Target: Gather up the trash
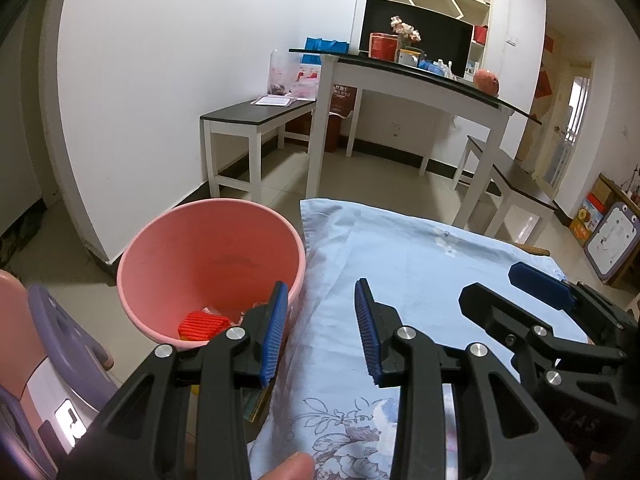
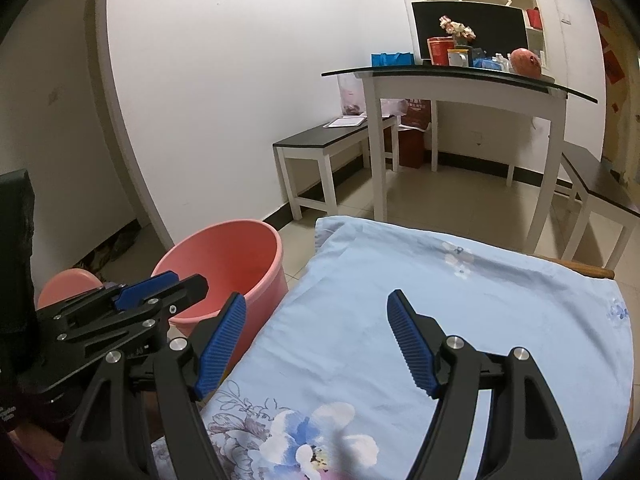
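Note:
A pink plastic bucket (image 1: 208,264) stands on the floor at the left edge of a table covered by a light blue floral cloth (image 1: 420,280). Inside it lie a red ridged wrapper (image 1: 202,324) and some pale scraps. My left gripper (image 1: 322,328) is open and empty, above the cloth's left edge beside the bucket. My right gripper (image 2: 316,338) is open and empty over the cloth (image 2: 460,320); it also shows in the left wrist view (image 1: 516,284). The bucket (image 2: 228,268) and the left gripper (image 2: 160,288) show in the right wrist view. No loose trash shows on the cloth.
A white dining table (image 1: 420,84) with a dark top holds flowers, boxes and a monitor. Two dark-topped benches (image 1: 256,116) stand by it. A purple and pink child's chair (image 1: 60,332) is at the near left. The floor is tiled.

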`<state>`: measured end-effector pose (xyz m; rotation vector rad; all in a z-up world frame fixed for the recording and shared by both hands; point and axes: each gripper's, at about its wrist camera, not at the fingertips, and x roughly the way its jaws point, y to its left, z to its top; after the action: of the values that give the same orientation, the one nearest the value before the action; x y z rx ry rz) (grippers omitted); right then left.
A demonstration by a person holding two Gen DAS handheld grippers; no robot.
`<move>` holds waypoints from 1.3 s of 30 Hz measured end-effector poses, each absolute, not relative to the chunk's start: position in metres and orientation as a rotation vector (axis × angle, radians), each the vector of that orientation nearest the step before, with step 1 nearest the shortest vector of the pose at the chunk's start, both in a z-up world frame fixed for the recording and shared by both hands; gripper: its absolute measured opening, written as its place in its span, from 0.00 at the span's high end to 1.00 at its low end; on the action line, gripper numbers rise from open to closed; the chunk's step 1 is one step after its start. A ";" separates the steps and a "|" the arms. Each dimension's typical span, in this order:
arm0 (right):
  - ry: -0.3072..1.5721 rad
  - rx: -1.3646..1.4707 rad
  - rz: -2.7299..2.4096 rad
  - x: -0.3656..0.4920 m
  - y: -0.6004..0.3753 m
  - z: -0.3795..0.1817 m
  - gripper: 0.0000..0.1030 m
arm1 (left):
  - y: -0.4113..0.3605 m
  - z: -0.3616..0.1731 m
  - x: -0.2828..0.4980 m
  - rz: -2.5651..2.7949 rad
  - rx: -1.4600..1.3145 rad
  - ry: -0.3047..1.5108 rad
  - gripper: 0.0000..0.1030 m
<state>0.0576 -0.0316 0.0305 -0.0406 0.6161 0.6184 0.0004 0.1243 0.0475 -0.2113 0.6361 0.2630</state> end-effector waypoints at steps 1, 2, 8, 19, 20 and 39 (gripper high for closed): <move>0.617 -0.040 0.618 0.058 -0.032 0.030 0.30 | 0.124 0.047 0.000 0.263 -0.211 0.636 0.66; 0.617 -0.039 0.617 0.058 -0.032 0.030 0.30 | 0.124 0.047 0.000 0.264 -0.212 0.637 0.66; 0.622 -0.035 0.613 0.058 -0.035 0.030 0.30 | 0.123 0.046 0.001 0.265 -0.226 0.642 0.66; 0.625 -0.035 0.612 0.058 -0.038 0.029 0.30 | 0.125 0.044 0.002 0.275 -0.218 0.640 0.66; 0.624 -0.035 0.611 0.058 -0.037 0.029 0.30 | 0.125 0.044 0.002 0.275 -0.217 0.640 0.66; 0.634 -0.038 0.612 0.059 -0.039 0.024 0.30 | 0.124 0.042 0.003 0.273 -0.216 0.645 0.66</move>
<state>0.0594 -0.0385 0.0237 -0.0382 0.6340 0.6118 0.0025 0.1242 0.0420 -0.2161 0.6454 0.2734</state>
